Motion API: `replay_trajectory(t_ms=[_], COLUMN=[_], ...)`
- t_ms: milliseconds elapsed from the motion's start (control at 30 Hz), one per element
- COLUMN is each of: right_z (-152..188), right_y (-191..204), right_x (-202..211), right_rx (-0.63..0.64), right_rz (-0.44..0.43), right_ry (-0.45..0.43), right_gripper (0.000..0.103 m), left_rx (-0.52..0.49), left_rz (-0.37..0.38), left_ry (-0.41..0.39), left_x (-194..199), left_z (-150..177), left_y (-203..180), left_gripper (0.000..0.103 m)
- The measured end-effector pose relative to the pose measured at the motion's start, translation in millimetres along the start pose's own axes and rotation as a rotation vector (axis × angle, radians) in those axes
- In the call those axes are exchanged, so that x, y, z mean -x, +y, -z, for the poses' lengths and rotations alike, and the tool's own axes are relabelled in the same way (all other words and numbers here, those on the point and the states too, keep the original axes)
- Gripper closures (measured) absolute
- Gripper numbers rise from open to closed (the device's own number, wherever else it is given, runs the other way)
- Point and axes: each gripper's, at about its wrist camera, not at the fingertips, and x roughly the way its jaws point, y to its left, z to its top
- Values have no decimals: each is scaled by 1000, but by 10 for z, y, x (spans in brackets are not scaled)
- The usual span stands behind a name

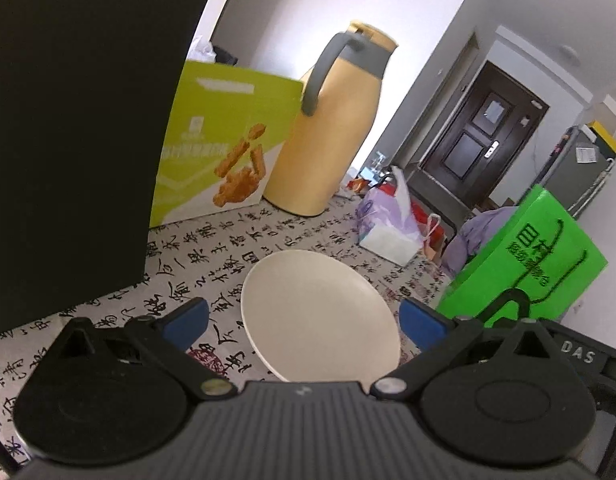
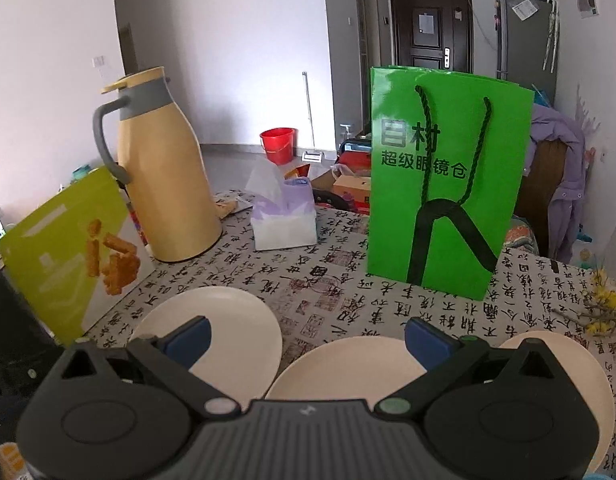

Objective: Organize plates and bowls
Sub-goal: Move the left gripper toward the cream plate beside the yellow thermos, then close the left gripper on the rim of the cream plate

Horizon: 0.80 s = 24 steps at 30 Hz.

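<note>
Fingers (image 1: 190,316) of both grippers spread wide, holding nothing; grip plate (image 1: 320,316) at raised rim only: stiff, light, smooth-glazed, likely slippery, breakable if dropped on tabletop (image 1: 300,224).

Matt cream plates (image 2: 340,364) lie between the fingers; beyond them a glossy green paper bag (image 2: 448,184) on the printed cloth worktop (image 2: 308,280).

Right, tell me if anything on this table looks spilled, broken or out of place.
Nothing stands out. The three plates lie flat and apart on the tablecloth; the jug and green bag stand upright.
</note>
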Motion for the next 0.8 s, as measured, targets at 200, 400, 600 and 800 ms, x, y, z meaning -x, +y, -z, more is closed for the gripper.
replay_trajectory(t_ms=[200, 400, 600, 800], right_z=[-71, -114, -82, -93], right_y=[108, 330, 526, 617], right_x=[-228, -398, -700, -1021], right_rx=[30, 144, 256, 234], right_rz=[-14, 17, 17, 35], right_ry=[41, 11, 70, 120], right_gripper=[0, 1, 16, 15], left_rx=[41, 59, 82, 21], left_rz=[-21, -69, -72, -88], left_ry=[44, 66, 61, 67], left_x=[-289, -598, -915, -1112], left_z=[-15, -24, 149, 219], left_y=[30, 69, 276, 312], left_gripper=[0, 0, 0, 0])
